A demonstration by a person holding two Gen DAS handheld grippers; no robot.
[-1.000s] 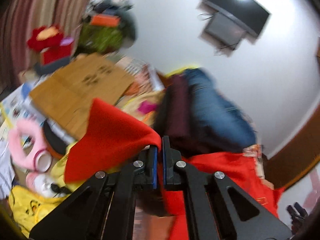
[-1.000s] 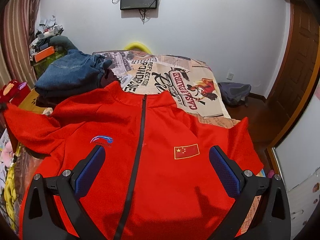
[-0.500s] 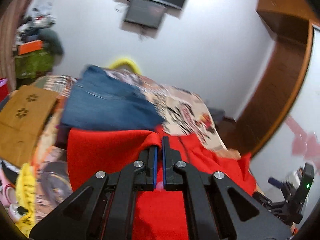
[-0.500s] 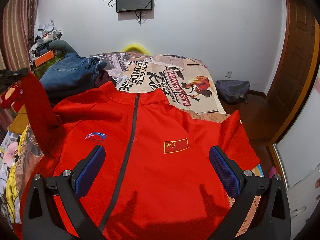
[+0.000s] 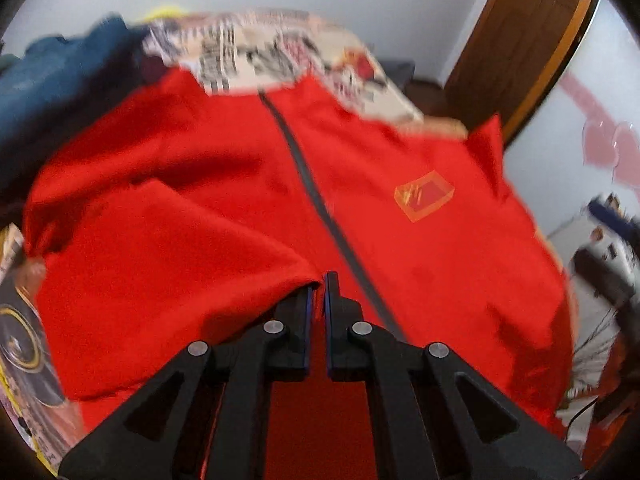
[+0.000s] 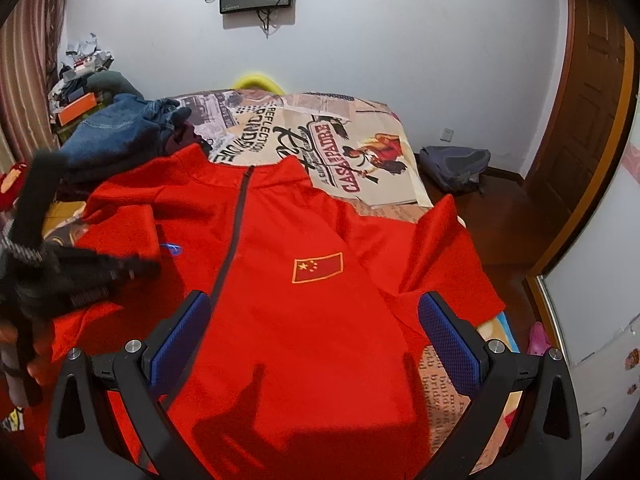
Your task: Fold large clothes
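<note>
A red zip jacket with a small flag patch lies front up on the bed. My left gripper is shut on the edge of its red sleeve, which is folded in over the chest beside the grey zipper. In the right wrist view the left gripper reaches in from the left, with the sleeve draped from it. My right gripper hovers open above the jacket's lower front with nothing between its blue pads. The other sleeve lies out to the right.
A pile of blue jeans sits at the bed's far left corner. The printed bedsheet shows beyond the collar. A grey backpack lies on the floor at right, near a wooden door. Clutter fills the left side.
The left gripper has swung the sleeve from out at the left in over the jacket's chest and turned downward. The right gripper has edged slightly forward, still open.
</note>
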